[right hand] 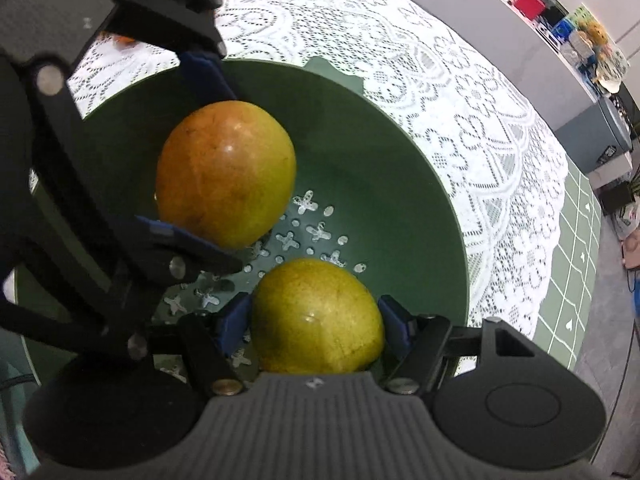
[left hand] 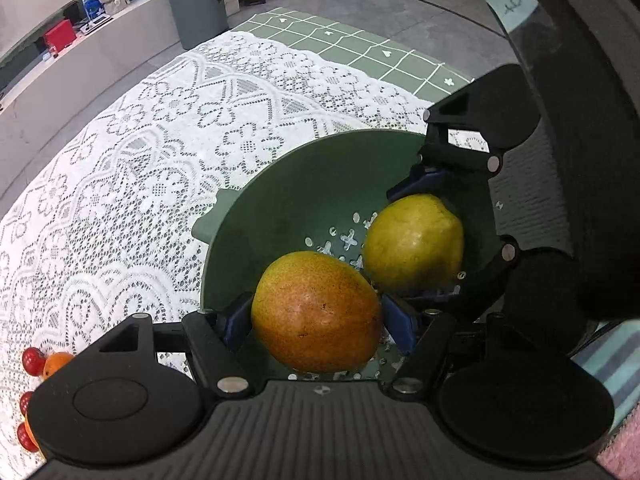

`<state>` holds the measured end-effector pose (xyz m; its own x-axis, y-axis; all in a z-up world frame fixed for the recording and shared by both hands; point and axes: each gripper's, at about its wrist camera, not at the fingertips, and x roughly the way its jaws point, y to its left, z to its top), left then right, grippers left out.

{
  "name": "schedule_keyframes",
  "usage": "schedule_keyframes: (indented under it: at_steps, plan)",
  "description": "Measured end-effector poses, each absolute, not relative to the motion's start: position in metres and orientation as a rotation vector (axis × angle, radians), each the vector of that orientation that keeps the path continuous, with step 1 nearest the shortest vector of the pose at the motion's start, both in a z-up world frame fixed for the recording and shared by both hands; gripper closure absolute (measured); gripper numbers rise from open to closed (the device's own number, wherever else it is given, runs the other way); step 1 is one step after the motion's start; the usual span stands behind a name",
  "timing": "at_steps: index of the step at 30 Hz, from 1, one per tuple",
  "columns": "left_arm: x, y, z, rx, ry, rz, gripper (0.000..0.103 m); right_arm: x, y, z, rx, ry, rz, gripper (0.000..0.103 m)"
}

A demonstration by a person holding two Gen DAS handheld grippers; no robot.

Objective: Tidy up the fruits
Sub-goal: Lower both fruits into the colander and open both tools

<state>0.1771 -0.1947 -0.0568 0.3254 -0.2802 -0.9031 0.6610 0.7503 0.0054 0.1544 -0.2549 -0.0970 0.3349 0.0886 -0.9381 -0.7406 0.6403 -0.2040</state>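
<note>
A green colander bowl (left hand: 280, 184) sits on the white lace tablecloth; it also shows in the right wrist view (right hand: 384, 184). My left gripper (left hand: 316, 320) is shut on an orange-yellow pear (left hand: 316, 312) and holds it inside the bowl. The same pear shows in the right wrist view (right hand: 226, 176). My right gripper (right hand: 316, 320) is shut on a yellow-green pear (right hand: 316, 316), low in the bowl next to the first pear. That pear and the right gripper show in the left wrist view (left hand: 414, 240), (left hand: 420, 236).
Small red and orange fruits (left hand: 40, 364) lie on the lace cloth at the left. A green grid mat (left hand: 360, 48) covers the table beyond the cloth. A grey bin (left hand: 198, 0) and a white counter (left hand: 88, 56) stand farther off.
</note>
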Motion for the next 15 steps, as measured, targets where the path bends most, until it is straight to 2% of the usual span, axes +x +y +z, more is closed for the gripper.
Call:
schedule_keyframes:
  at_steps: [15]
  plan:
    - [0.17, -0.201, -0.065, 0.475, 1.071, -0.693, 0.021, 0.144, -0.255, -0.085, -0.753, 1.102, 0.618, 0.034]
